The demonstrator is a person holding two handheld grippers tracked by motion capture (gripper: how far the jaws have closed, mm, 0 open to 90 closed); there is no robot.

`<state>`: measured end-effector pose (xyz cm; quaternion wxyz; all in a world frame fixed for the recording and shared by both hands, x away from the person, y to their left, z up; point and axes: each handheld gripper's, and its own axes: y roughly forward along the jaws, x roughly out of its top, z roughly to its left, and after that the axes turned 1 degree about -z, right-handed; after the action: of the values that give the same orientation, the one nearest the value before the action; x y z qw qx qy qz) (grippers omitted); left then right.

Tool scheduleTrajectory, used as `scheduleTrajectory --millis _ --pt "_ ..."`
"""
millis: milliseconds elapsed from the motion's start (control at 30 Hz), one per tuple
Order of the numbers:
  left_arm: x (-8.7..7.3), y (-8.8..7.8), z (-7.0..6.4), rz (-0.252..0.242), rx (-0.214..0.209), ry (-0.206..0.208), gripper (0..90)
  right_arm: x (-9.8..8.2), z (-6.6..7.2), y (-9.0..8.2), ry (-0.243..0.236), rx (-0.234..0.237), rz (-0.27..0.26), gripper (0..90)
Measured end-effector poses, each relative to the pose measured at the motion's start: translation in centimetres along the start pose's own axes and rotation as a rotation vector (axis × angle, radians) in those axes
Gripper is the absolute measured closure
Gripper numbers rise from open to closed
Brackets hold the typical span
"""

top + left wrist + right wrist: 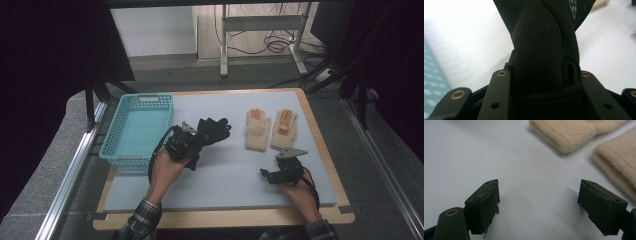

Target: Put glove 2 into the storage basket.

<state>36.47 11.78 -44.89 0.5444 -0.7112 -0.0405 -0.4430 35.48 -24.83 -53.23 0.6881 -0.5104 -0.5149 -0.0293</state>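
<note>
**Black glove to the basket**

The black glove [212,129] hangs mid-frame, cuff clamped in my left gripper [186,141]. I'd keep the squeeze firm, carry it left over the teal basket [113,145], then release. My right gripper [275,175] waits, jaws apart, below the cream gloves [270,130].

My left gripper [192,142] holds a black fabric glove [212,130] above the pale blue table mat [225,185], beside a turquoise plastic basket [137,130]. My right gripper [272,175] rests near two cream knitted gloves [270,130].
</note>
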Motion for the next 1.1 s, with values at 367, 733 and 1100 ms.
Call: scheduleTrajectory --millis 367,733,1100 --pt "1.8 -2.4 3.5 -0.014 0.057 -0.049 63.6 0.0 0.0 0.0 -0.002 -0.001 -0.001 17.1" --pt "1.5 -4.7 8.5 -0.021 0.154 -0.150 63.2 0.0 0.0 0.0 -0.002 -0.001 -0.002 17.1" --pt "-0.8 -5.1 15.4 0.052 0.269 -0.302 62.2 0.0 0.0 0.0 -0.002 -0.001 -0.001 17.1"
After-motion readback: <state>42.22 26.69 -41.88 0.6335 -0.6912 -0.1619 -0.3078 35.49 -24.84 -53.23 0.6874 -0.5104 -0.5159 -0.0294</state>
